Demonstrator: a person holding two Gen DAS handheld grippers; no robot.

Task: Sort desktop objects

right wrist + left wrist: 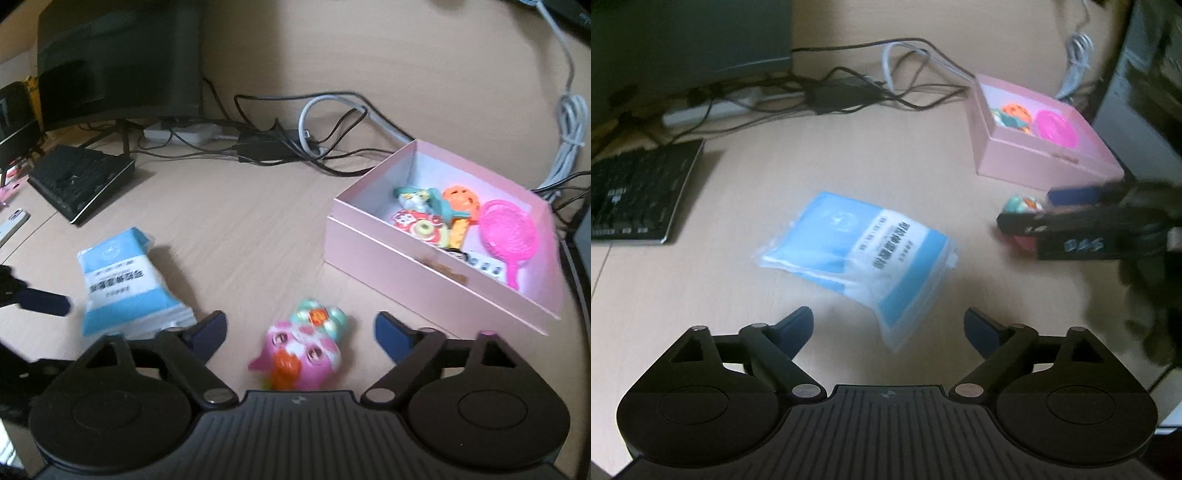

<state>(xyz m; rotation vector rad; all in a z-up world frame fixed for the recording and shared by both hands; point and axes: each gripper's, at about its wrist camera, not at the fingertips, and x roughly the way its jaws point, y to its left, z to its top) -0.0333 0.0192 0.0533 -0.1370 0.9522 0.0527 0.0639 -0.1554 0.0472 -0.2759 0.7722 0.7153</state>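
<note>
Both grippers spread wide over the desk, gripping nothing.

Left gripper [888, 328] hangs released, the blue-and-white packet [857, 254] lying mid-frame just beyond its fingertips. Right gripper [301, 332] is likewise unclenched, the pink owl toy [303, 347] lying on the desk [258, 229] between its fingers, untouched. The pink box [424, 258] of small toys sits at right, a keyboard [79, 181] at upper left, cables [295, 140] behind.

Probably an office desk [258, 229], keyboard [635, 192], monitor [122, 62], cables [295, 147]
</note>
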